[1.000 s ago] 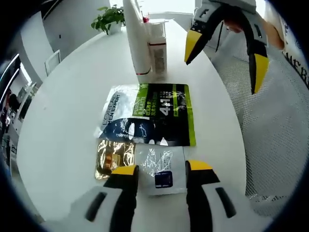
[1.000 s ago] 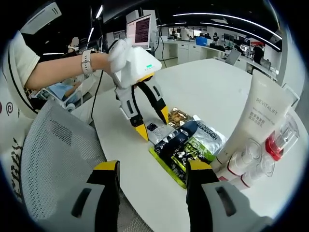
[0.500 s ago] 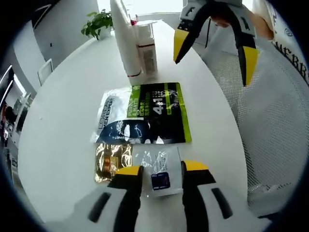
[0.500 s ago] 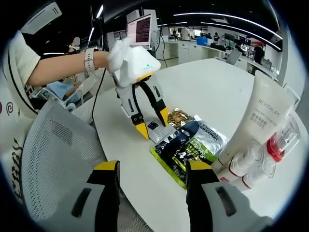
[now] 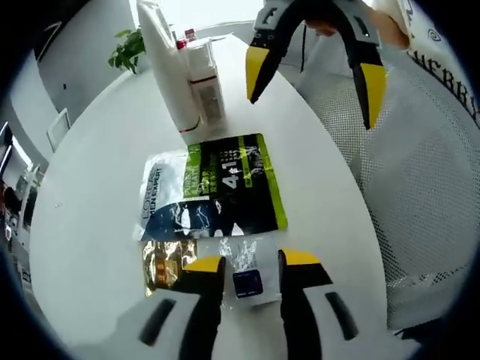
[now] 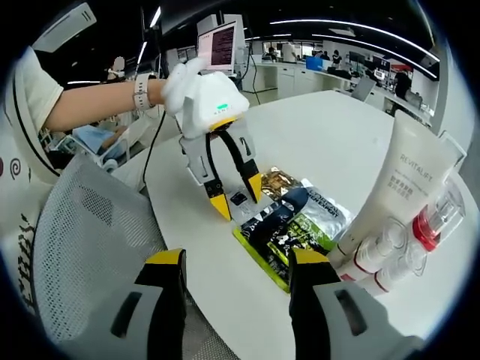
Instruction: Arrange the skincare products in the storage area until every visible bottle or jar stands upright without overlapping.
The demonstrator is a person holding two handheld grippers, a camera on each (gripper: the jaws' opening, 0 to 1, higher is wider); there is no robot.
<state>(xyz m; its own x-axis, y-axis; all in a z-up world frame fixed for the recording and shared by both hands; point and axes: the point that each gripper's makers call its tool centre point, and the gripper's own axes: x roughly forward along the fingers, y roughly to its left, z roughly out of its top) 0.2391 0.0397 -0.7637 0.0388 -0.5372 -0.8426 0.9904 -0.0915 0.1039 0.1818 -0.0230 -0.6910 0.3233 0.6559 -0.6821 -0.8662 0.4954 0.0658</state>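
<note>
Now, on the white surface (image 5: 90,172), the left claw (image 5: 241,262) is spread with its 2 jaws on either side of a small clear sachet (image 5: 245,266) with a dark blue label; whether the tips touch it I cannot tell. Just left of it lies a gold sachet (image 5: 163,261). To take the clear sachet well, I think the jaws should close on its middle and lift straight, so the neighbours do not slide. Beyond lies a big pouch (image 5: 214,187) reading "MEN EXPERT" and "4", then a white tube (image 6: 395,184) marked "REVITALIFT" stands upright beside small bottles (image 6: 420,225). At right, the right claw (image 6: 237,259) is spread wide, pinching nothing.
</note>
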